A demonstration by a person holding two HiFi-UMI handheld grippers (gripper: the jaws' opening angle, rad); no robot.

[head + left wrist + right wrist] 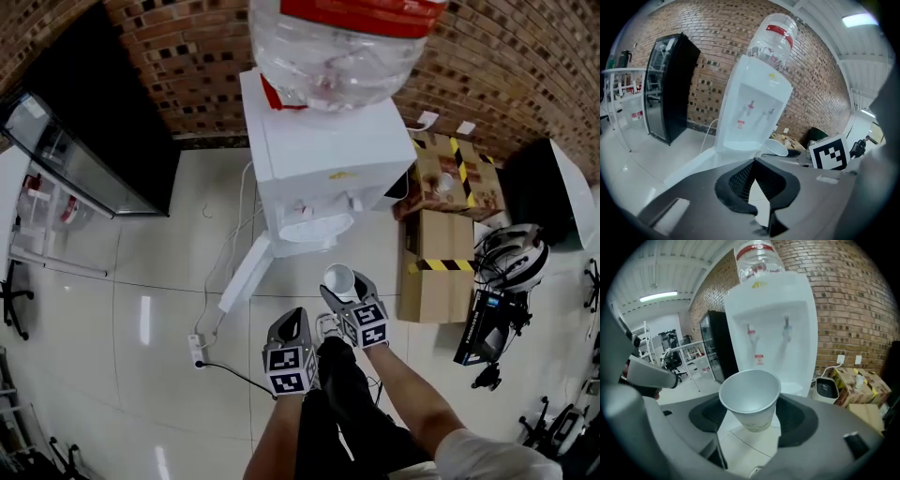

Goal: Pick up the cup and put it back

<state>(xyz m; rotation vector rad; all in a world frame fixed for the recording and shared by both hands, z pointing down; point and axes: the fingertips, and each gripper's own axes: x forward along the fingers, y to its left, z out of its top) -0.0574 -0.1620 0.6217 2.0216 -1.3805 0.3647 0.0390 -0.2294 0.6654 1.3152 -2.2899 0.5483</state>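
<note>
A white paper cup is held upright and empty in my right gripper, just in front of the white water dispenser. In the right gripper view the cup sits between the two dark pads of that gripper, which is shut on its sides, and the dispenser's taps lie beyond. My left gripper hangs beside it to the left, its tips together and nothing in them. The left gripper view shows these jaws closed, with the cup off to the right.
A clear water bottle tops the dispenser. A black glass-door cabinet stands at the left by the brick wall. Cardboard boxes, a helmet and a black bin crowd the right. A power strip lies on the tiled floor.
</note>
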